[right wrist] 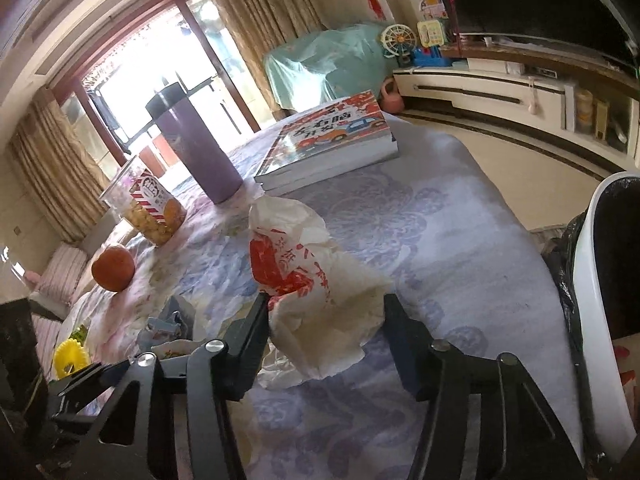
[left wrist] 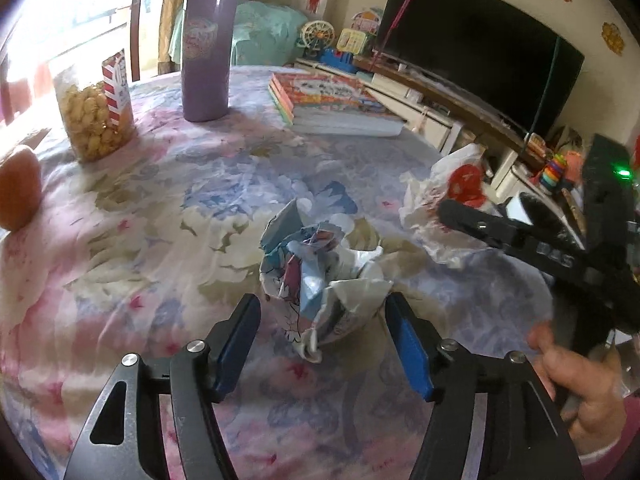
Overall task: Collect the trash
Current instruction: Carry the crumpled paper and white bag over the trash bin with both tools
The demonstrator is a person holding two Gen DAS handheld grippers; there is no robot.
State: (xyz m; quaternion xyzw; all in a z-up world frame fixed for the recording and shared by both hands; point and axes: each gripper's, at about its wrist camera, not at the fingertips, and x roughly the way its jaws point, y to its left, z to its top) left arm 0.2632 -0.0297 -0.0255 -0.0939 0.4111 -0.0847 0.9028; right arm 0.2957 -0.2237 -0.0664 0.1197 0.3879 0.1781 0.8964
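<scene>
A crumpled ball of printed paper [left wrist: 320,276] lies on the flowered tablecloth [left wrist: 160,240]. My left gripper [left wrist: 322,316] is open, its blue-padded fingers on either side of the ball's near end. A crumpled white wrapper with red print [right wrist: 316,292] lies further right; it also shows in the left wrist view [left wrist: 444,208]. My right gripper [right wrist: 326,314] is open with its fingers on either side of the wrapper's near part. The right gripper also shows in the left wrist view [left wrist: 520,236]. A white trash bin with a black liner [right wrist: 600,280] stands beyond the table's right edge.
A purple tumbler [left wrist: 206,48], a jar of snacks [left wrist: 96,108], an orange [left wrist: 18,188] and a stack of books [left wrist: 332,104] stand on the far half of the table. A TV [left wrist: 480,44] on a low cabinet stands behind. A yellow toy [right wrist: 71,356] lies at left.
</scene>
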